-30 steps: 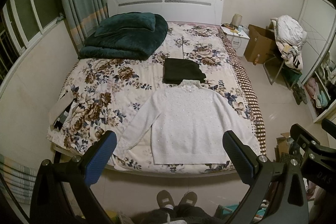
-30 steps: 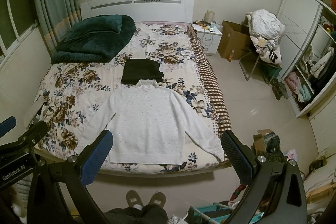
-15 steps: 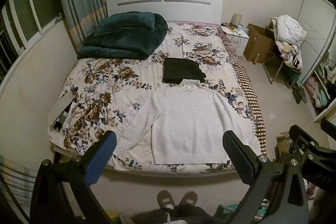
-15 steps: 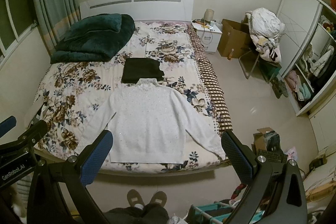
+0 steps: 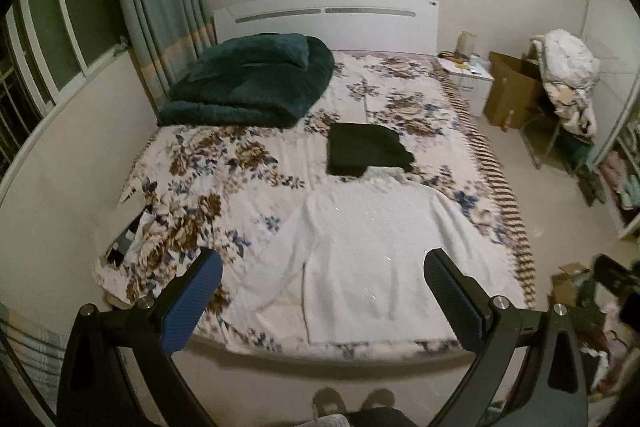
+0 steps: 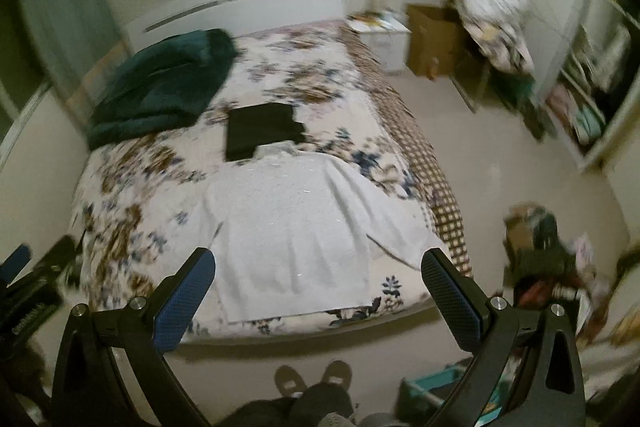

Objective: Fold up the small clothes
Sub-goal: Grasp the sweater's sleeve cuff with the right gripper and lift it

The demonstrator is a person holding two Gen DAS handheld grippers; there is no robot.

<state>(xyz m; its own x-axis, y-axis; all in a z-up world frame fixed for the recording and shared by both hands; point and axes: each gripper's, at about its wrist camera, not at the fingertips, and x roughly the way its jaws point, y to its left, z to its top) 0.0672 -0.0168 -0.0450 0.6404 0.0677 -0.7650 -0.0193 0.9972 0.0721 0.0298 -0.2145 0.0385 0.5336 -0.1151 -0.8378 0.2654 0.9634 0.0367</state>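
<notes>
While spread flat at the foot of the bed (image 5: pixel 248 183), lies face up: white sweater (image 5: pixel 372 247), both sleeves angled outward, collar touching a folded black garment (image 5: pixel 366 149) just beyond it. Hem close to the mattress edge nearest the person's shoes (image 6: pixel 312 379). Left gripper (image 5: pixel 324 301) held above that edge, jaws released and wide apart, grasping nothing. Right gripper (image 6: pixel 318 297) likewise released, 2 blue-padded fingers (image 6: pixel 184 303) spread, empty, tilted in a blurred view. Dark green blanket (image 5: pixel 252 83) heaped near the headboard (image 5: pixel 324 21). Cardboard box (image 5: pixel 510 93) beside a white nightstand (image 5: pixel 468 75), well apart from the sweater.
</notes>
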